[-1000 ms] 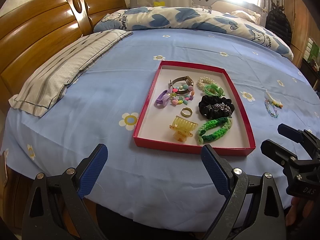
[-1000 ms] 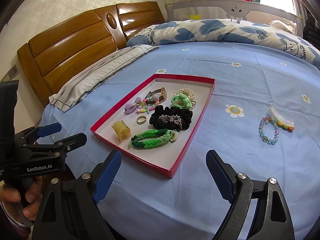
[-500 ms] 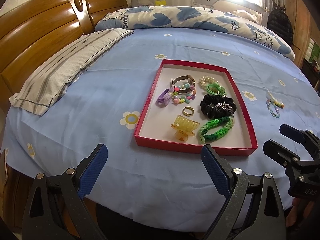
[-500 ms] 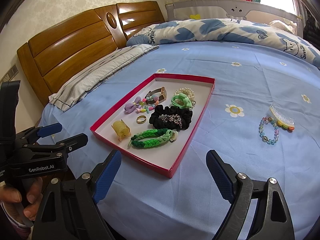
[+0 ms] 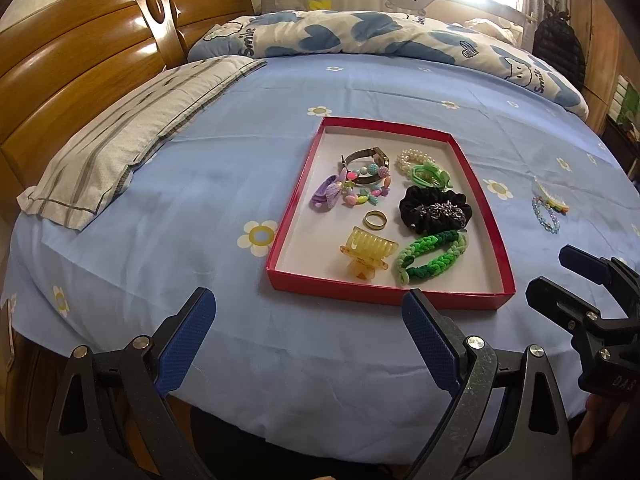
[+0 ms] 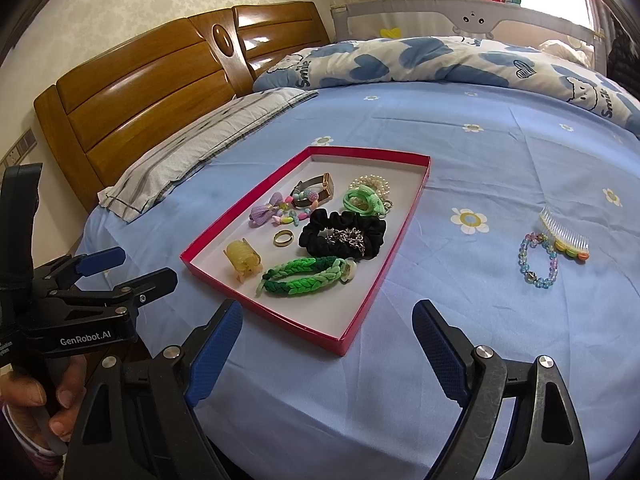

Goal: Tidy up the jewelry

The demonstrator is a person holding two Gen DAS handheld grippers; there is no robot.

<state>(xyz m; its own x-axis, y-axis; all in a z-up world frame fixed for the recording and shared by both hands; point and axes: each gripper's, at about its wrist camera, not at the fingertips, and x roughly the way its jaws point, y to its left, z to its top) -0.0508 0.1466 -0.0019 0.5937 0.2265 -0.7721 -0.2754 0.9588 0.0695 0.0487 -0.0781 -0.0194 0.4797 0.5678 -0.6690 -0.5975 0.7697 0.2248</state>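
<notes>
A shallow red tray (image 5: 384, 294) (image 6: 280, 312) lies on the blue bedsheet. It holds a yellow claw clip (image 5: 367, 255) (image 6: 242, 260), a green braided band (image 5: 432, 255) (image 6: 304, 276), a black scrunchie (image 5: 436, 209) (image 6: 342, 232), a gold ring (image 5: 375, 220) (image 6: 283, 237), a pearl bracelet (image 5: 412, 157), a purple bow (image 5: 326, 194) and a watch (image 5: 366, 156). Right of the tray, on the sheet, lie a beaded bracelet (image 6: 538, 260) (image 5: 545, 214) and a comb clip (image 6: 566, 238). My left gripper (image 5: 308, 340) and right gripper (image 6: 326, 344) hang open and empty over the bed's near edge.
A striped pillow (image 5: 132, 132) lies at the left below the wooden headboard (image 5: 72, 56). A heart-print duvet (image 5: 380, 40) is piled along the far side with a grey bed rail behind it. A hand (image 6: 36, 404) holds the left gripper's handle.
The left wrist view has drawn slightly closer to the tray. The right gripper has barely moved, and nothing on the bed has shifted.
</notes>
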